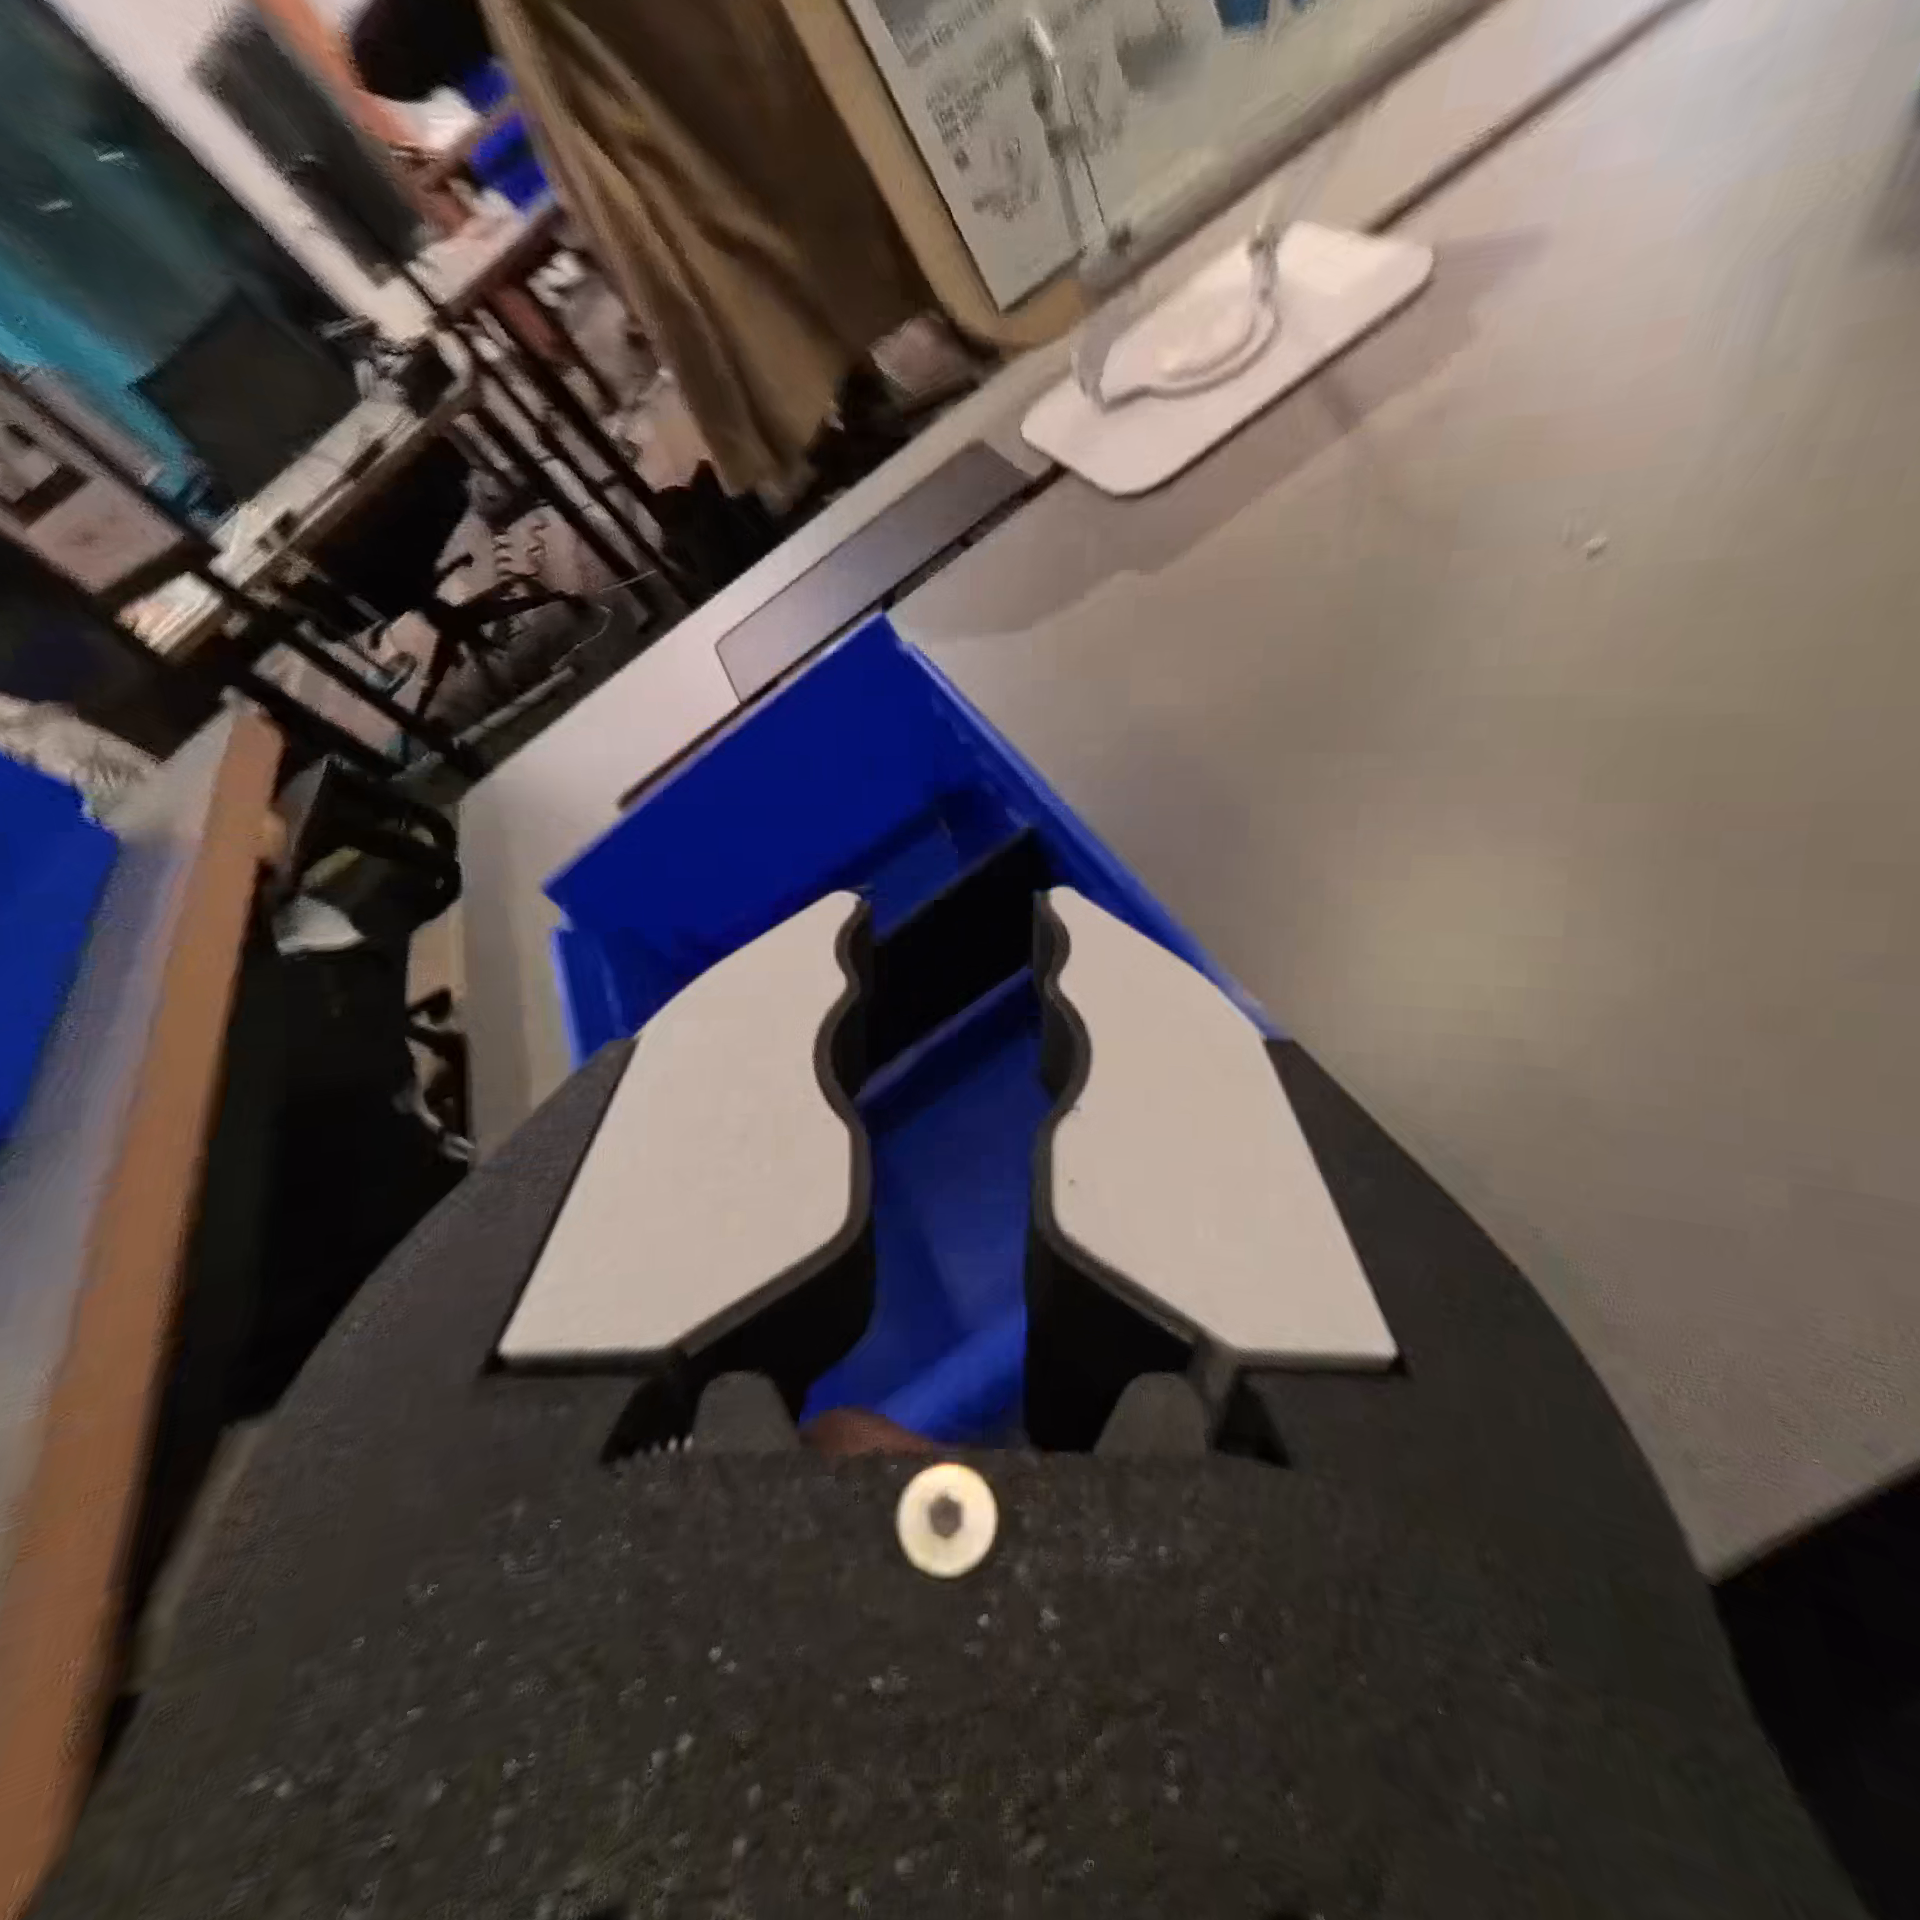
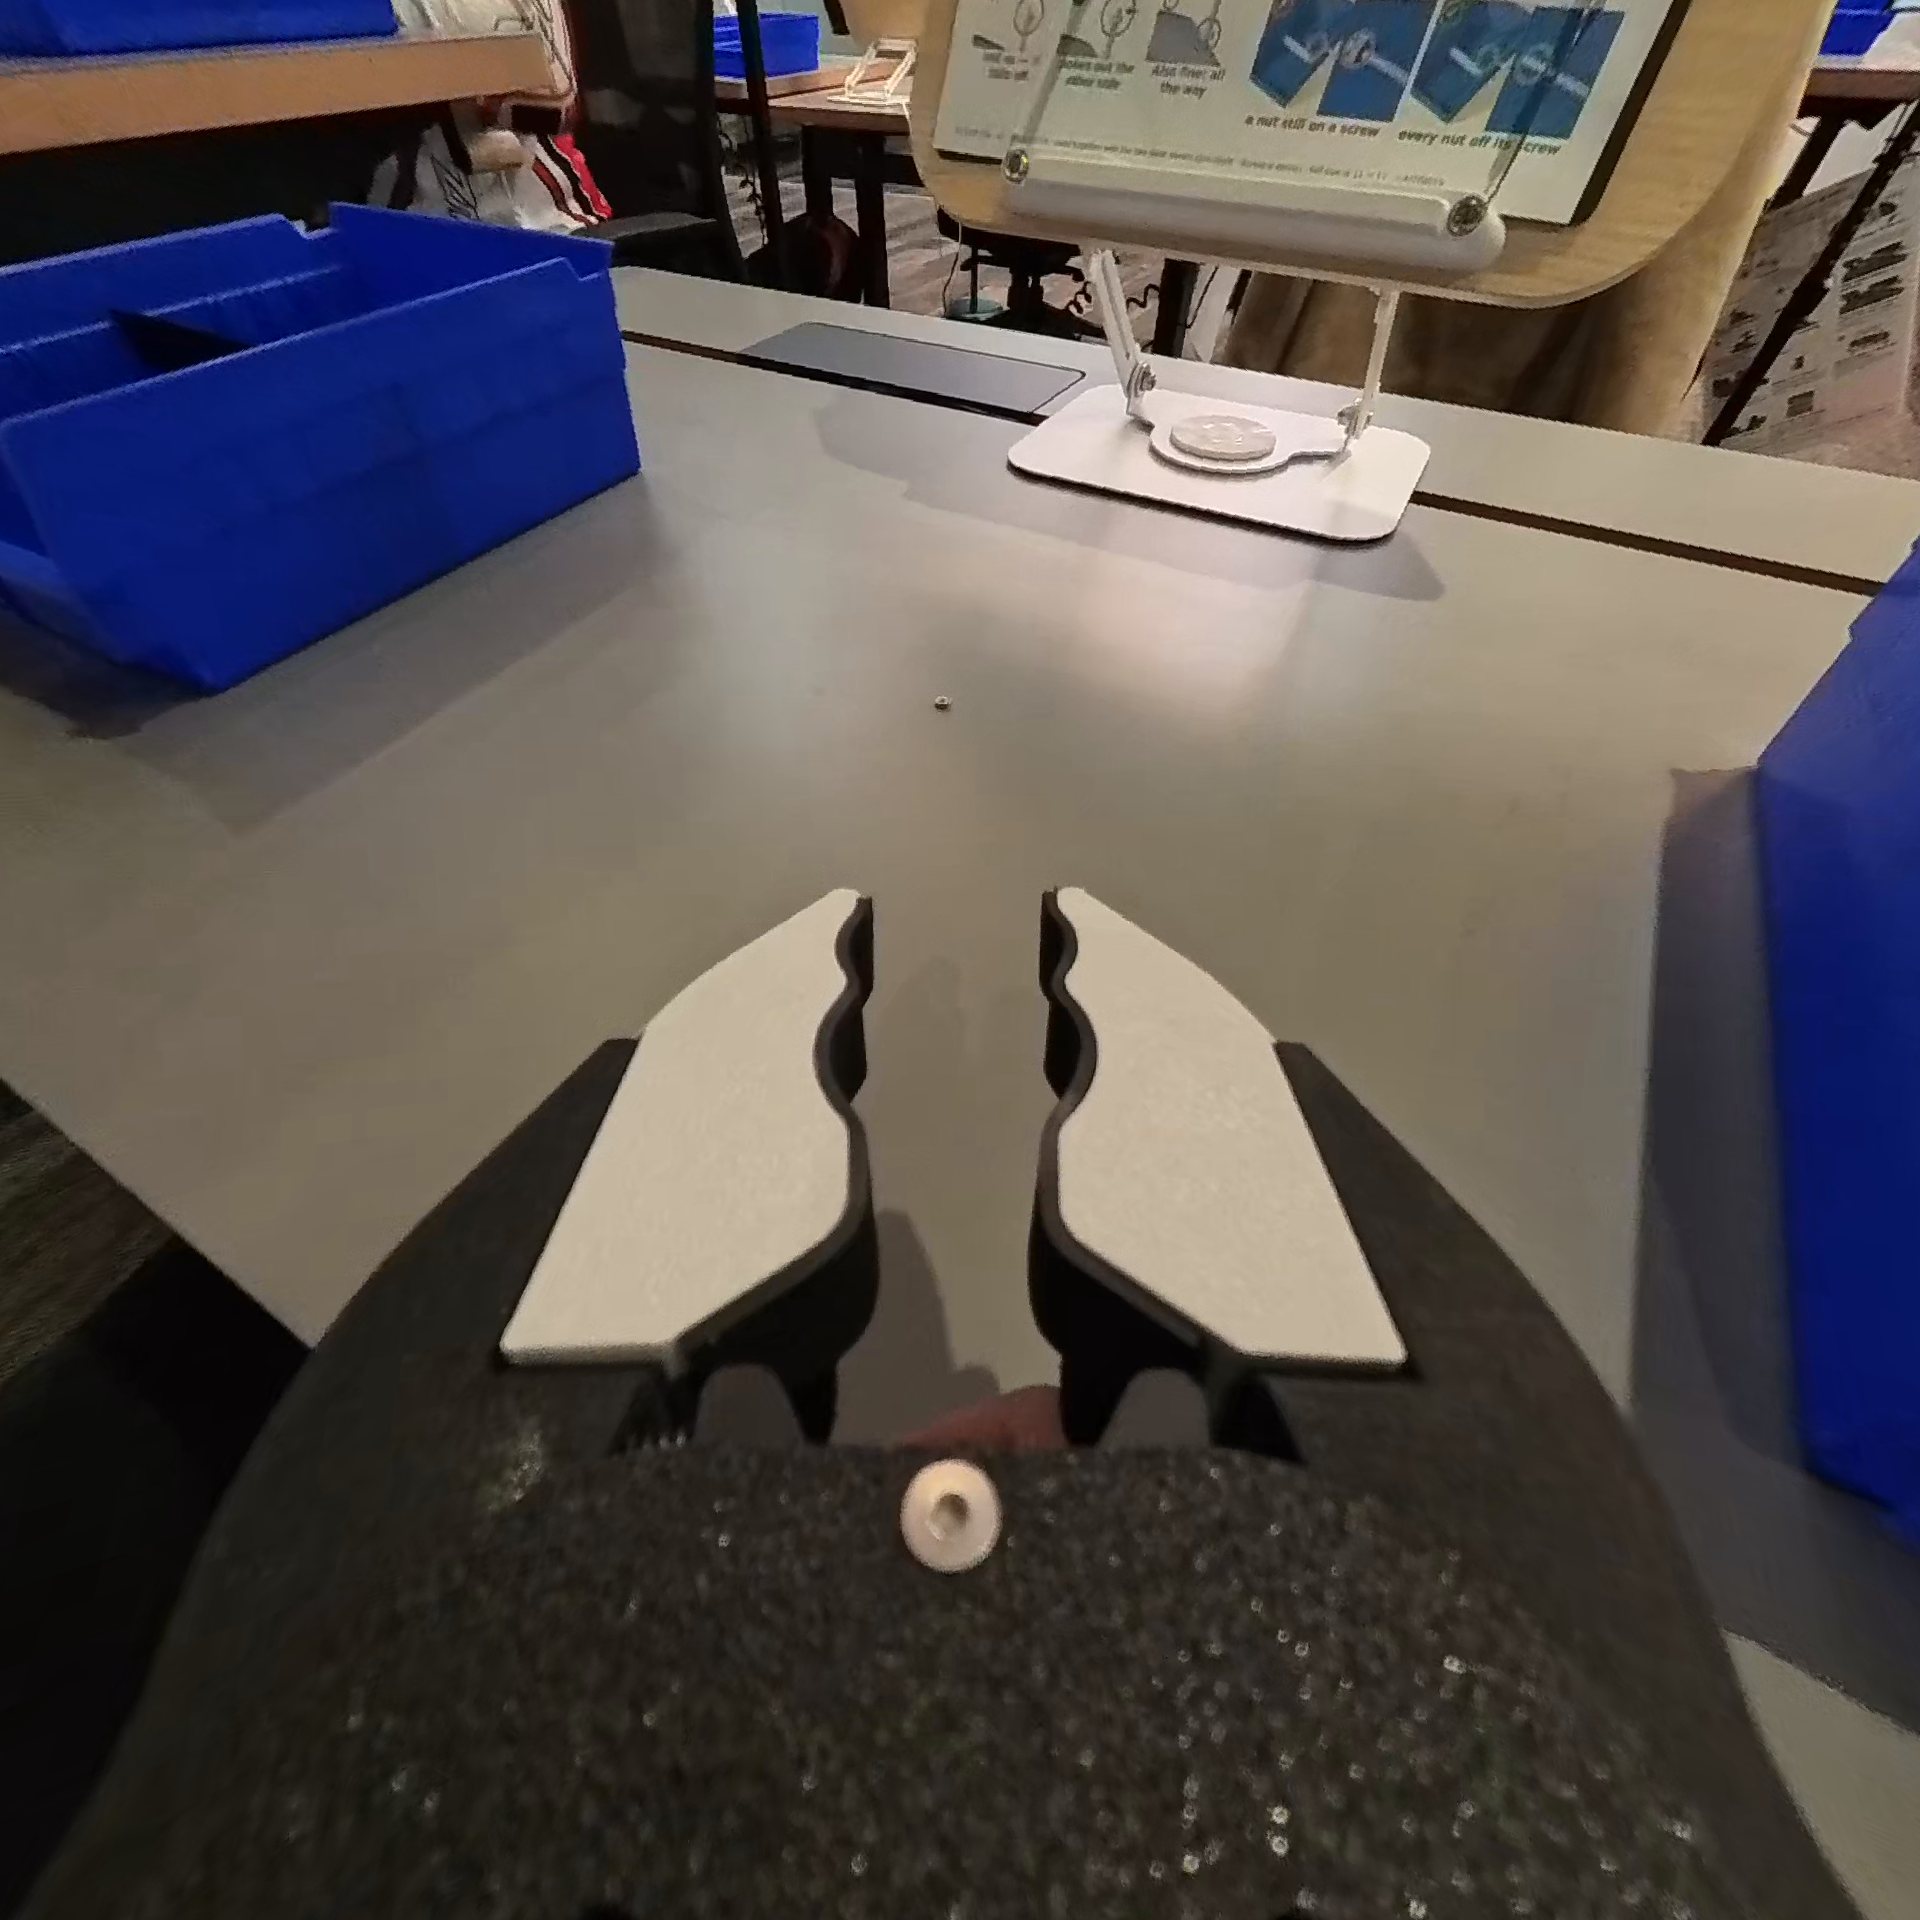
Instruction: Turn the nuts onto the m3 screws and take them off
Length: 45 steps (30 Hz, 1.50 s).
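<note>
A tiny metal nut (image 2: 943, 703) lies alone on the grey table (image 2: 727, 779), ahead of my right gripper (image 2: 956, 914), which is open and empty above the table's near part. My left gripper (image 1: 951, 914) is open and empty, tilted, and hangs over a blue bin (image 1: 790, 821) with a black divider (image 1: 956, 935) inside. The same blue bin (image 2: 312, 416) stands at the left in the right wrist view. No screw shows in either view.
A white stand (image 2: 1226, 457) holding an instruction board (image 2: 1299, 104) sits at the table's back. A dark flat panel (image 2: 914, 369) lies beside it. Another blue bin (image 2: 1849, 1039) is at the right edge. Shelves and tables stand beyond.
</note>
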Each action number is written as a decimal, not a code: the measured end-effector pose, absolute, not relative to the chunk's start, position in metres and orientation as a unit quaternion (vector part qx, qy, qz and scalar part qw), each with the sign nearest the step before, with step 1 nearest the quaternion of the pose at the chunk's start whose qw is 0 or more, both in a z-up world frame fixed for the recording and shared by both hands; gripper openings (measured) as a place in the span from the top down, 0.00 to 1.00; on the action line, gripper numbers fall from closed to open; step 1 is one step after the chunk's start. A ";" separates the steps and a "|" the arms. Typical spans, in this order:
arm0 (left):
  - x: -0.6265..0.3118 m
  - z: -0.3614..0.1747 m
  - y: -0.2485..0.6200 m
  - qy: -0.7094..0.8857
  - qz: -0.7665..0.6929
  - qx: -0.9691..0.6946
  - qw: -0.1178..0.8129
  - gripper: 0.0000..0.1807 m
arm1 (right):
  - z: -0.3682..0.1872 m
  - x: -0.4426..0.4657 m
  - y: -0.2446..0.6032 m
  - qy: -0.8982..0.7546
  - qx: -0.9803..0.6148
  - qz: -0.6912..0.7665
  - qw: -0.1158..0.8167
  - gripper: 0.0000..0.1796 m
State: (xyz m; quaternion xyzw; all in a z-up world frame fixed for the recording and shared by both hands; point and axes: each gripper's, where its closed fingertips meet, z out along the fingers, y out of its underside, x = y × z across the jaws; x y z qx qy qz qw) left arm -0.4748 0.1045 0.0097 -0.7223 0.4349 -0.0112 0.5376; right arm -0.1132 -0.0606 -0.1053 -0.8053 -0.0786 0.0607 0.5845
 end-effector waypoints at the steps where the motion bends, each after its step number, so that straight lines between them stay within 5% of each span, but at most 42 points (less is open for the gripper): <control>1: -0.479 0.013 0.129 0.468 0.005 -0.714 0.521 0.85 | -0.106 -0.112 -0.060 -0.078 -0.807 0.061 0.583 0.83; 8: -0.493 -0.037 0.255 0.679 0.085 -0.654 0.323 0.84 | -0.115 -0.105 -0.047 -0.071 -0.819 0.043 0.568 0.83; 20: -0.468 -0.148 0.291 0.824 0.066 -0.557 0.085 0.86 | -0.127 -0.101 -0.043 -0.035 -0.834 0.020 0.551 0.84; 36: -0.465 -0.188 0.309 0.845 0.107 -0.521 0.065 0.88 | -0.129 -0.096 -0.040 -0.049 -0.840 0.012 0.541 0.85; 45: -0.464 -0.191 0.308 0.847 0.106 -0.519 0.045 0.97 | -0.128 -0.098 -0.042 -0.053 -0.839 0.012 0.542 0.85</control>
